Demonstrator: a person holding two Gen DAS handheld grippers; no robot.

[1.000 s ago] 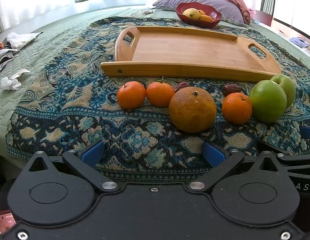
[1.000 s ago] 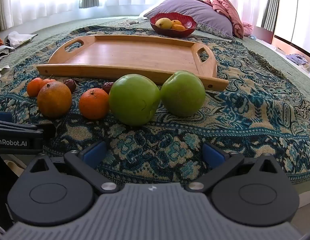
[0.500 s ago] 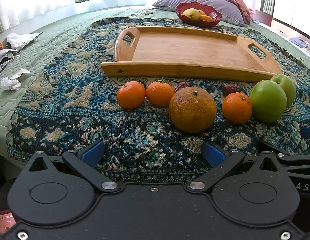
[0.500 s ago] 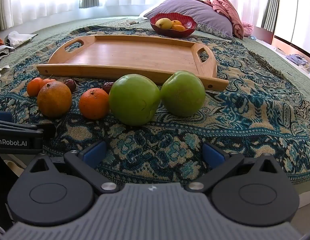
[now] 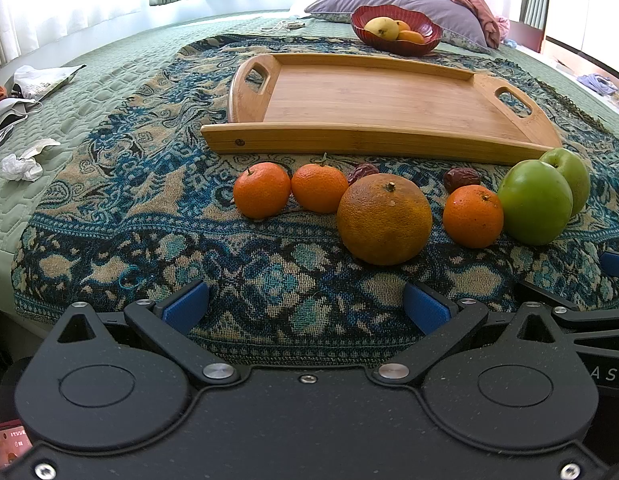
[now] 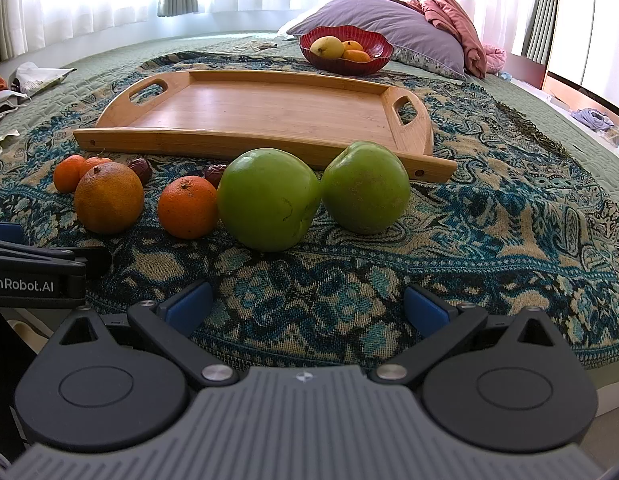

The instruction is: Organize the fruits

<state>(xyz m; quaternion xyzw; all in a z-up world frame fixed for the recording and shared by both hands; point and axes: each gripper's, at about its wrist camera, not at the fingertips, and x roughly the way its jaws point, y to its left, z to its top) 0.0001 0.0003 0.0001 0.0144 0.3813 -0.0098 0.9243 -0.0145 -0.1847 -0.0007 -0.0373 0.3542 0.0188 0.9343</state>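
Jaws of both grippers stand spread wide and hold nothing, each resting low at the near edge of the patterned throw (image 6: 489, 216) on the bed. Ahead of the right gripper (image 6: 307, 308), slightly left of its midline, lies the nearer green apple (image 6: 267, 199), touching a second green apple (image 6: 365, 187) just right of centre. Ahead of the left gripper (image 5: 307, 308), a little right of its midline, sits the large orange (image 5: 384, 218); one small mandarin (image 5: 472, 216) lies to its right, two mandarins (image 5: 261, 189) to its left, and two dark dates (image 5: 461, 178) just behind. Beyond the fruit row stands the wooden tray (image 5: 389, 96), bare, the probable destination; farther still, a red bowl (image 6: 345, 60) holds other fruit before a pillow (image 6: 389, 20). Judged advice: no fruit is yet grasped, so centre the open jaws on a single fruit, advance until its widest girth lies between the pads, and close gently; round fruit may roll on soft cloth, and the touching apples may nudge each other, so approach from the free side.
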